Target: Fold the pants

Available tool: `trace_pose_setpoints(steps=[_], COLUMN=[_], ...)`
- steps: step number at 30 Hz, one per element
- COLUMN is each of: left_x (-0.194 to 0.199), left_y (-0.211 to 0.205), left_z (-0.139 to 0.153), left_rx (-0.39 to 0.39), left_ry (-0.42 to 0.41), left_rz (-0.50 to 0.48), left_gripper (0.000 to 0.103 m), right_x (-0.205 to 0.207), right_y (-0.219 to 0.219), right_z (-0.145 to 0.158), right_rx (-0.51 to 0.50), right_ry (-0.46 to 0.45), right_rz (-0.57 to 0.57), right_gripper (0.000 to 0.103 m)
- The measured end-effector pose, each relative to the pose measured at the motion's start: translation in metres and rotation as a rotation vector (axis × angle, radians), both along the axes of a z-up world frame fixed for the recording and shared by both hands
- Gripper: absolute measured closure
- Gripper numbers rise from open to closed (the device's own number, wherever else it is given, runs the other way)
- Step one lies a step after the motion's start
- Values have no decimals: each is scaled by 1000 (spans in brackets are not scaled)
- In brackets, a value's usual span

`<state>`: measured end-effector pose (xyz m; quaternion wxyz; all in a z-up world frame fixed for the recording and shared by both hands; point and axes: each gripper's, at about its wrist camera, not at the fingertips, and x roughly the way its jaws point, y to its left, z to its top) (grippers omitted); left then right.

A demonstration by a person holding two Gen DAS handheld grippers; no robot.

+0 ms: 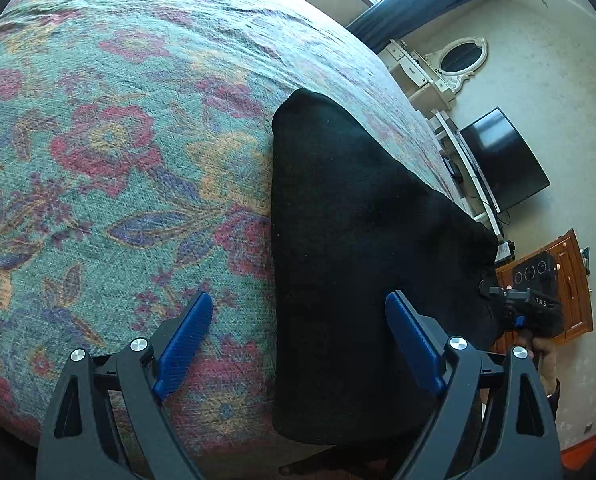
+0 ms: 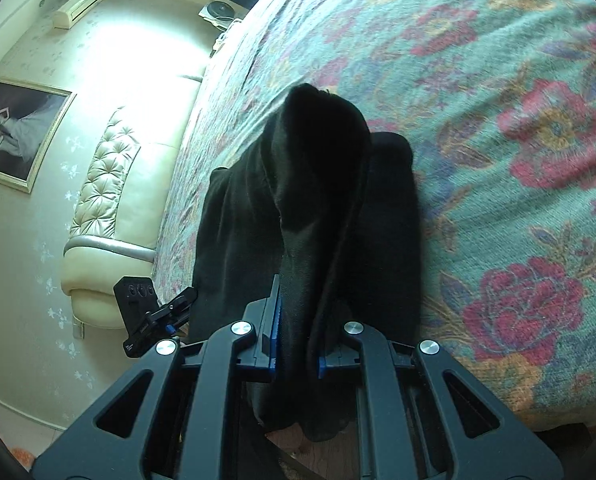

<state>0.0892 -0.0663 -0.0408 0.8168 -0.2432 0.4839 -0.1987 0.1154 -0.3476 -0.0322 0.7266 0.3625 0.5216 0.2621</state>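
Note:
Black pants [image 1: 357, 240] lie folded in a long band on the floral bedspread [image 1: 118, 140], with one end hanging over the bed's near edge. My left gripper [image 1: 298, 300] is open above the band's left edge, its blue pads [image 1: 186, 344] wide apart and holding nothing. In the right wrist view my right gripper [image 2: 298, 320] is shut on a lifted fold of the pants [image 2: 317, 200], and cloth drapes over its fingers. The right gripper [image 1: 497, 292] also shows at the band's far right edge, held by a hand. The left gripper [image 2: 178, 304] appears to the left of the pants.
The bedspread [image 2: 497, 120] stretches wide around the pants. Beyond the bed stand a dark TV [image 1: 501, 160], a wooden cabinet [image 1: 573, 280] and a white mirror dresser [image 1: 457, 56]. A cream tufted headboard [image 2: 106, 200] and a framed picture [image 2: 18, 132] are on the other side.

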Motion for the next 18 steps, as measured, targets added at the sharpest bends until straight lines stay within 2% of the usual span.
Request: trace_pose_setpoints(steps=[6, 15, 17, 18], left_x=[1, -12, -15, -16], left_y=[-1, 14, 18, 19], left_z=[-7, -2, -2, -3], left_rx=[11, -64, -72, -72], left_ry=[-11, -73, -84, -83], left_rz=[-11, 52, 66, 67], left_gripper=[16, 16, 16, 16], right_x=[-1, 14, 20, 23], right_y=[-2, 26, 28, 25], right_z=[-7, 35, 35, 31], right_rx=[20, -13, -1, -35], right_ry=[-11, -217, -225, -209], right_rz=[3, 111, 121, 116], right_gripper=[89, 88, 88, 88])
